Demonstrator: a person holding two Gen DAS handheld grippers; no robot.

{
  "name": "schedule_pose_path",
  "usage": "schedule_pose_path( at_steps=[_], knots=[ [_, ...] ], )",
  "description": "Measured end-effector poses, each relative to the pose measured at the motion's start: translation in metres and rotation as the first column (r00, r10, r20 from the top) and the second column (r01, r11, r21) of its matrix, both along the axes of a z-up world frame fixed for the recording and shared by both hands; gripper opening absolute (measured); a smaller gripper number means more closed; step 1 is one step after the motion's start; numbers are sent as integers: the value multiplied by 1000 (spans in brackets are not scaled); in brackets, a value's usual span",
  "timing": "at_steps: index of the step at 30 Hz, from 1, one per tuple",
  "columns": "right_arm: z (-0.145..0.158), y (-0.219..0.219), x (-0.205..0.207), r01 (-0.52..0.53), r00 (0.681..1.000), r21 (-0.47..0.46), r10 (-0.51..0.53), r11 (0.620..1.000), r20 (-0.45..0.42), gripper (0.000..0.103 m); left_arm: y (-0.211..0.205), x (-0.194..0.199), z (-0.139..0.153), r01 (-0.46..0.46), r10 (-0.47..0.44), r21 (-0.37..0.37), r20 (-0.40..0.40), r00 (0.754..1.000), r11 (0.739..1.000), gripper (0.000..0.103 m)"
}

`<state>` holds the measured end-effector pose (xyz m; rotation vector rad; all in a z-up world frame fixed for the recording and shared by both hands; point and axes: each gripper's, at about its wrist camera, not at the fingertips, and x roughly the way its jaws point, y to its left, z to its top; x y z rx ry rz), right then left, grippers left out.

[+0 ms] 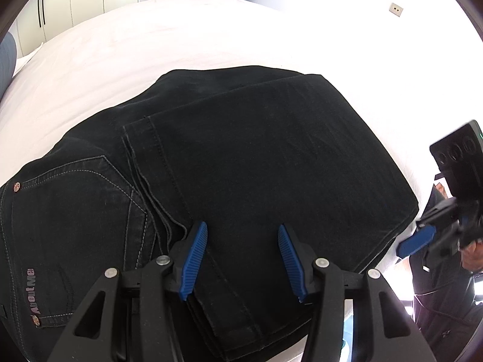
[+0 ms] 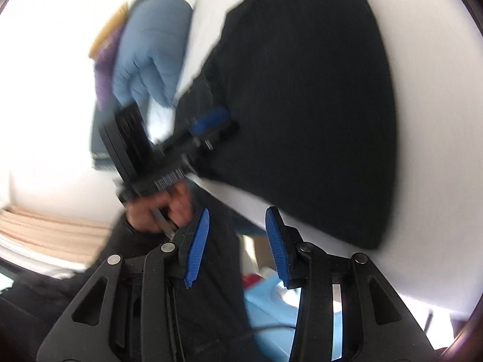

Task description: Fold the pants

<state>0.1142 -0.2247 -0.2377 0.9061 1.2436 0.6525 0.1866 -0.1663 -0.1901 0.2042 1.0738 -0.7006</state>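
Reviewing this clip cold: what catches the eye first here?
The black pants, folded into a thick stack with the leg hems laid across the seat, fill the middle of the white bed. The left gripper hangs open just above their near edge. The right gripper, also open and empty, is off the bed's side, its view blurred.

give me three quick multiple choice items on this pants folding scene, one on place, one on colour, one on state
1. Where do the pants lie?
A. on a white bed
B. on a wooden floor
C. in a basket

2. What colour are the pads on the left gripper?
A. red
B. blue
C. yellow

3. How do the right gripper jaws stand?
A. clamped on the pants
B. apart with nothing between them
C. holding a hanger

Key: 1 A, white bed surrounds the black denim; 2 B, ribbed blue strips; 3 B, a clear gap off the bed's edge.
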Motion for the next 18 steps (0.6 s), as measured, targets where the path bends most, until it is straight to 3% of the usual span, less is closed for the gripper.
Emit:
schedule_pose_path(
  at_steps=[1, 4, 8, 10, 13, 14, 15, 18],
  knots=[
    [6, 1, -8, -3, 1000, -16, 4, 1000, 11, 40, 1, -1, 0, -5, 5, -4, 2, 1000, 1000, 52],
    [35, -13, -6, 50, 993, 74, -58, 996, 106, 40, 3, -2, 1, -13, 13, -5, 5, 1000, 1000, 52],
    [67, -11, 44, 90, 975, 128, -113, 988, 189, 46, 6, -2, 3, -20, 20, -9, 1, 1000, 1000, 52],
    [57, -10, 68, 106, 980, 116, -124, 988, 157, 46, 7, -2, 4, -30, 30, -18, -2, 1000, 999, 52],
    [14, -8, 92, 166, 986, 53, -166, 985, 7, 46, 13, -4, 7, -60, 60, -54, 1, 998, 997, 52],
    [-3, -5, 93, 166, 985, 8, -165, 986, -48, 40, 17, -5, 8, -78, 78, -75, 1, 997, 994, 52],
    [-12, -3, 92, 177, 983, -22, -178, 984, -49, 24, 20, -7, 9, -91, 91, -88, -1, 996, 992, 52],
    [-13, -4, 84, 223, 975, -26, -223, 975, 8, 24, 32, -14, 18, -142, 143, -132, -6, 990, 981, 58]
  ],
)
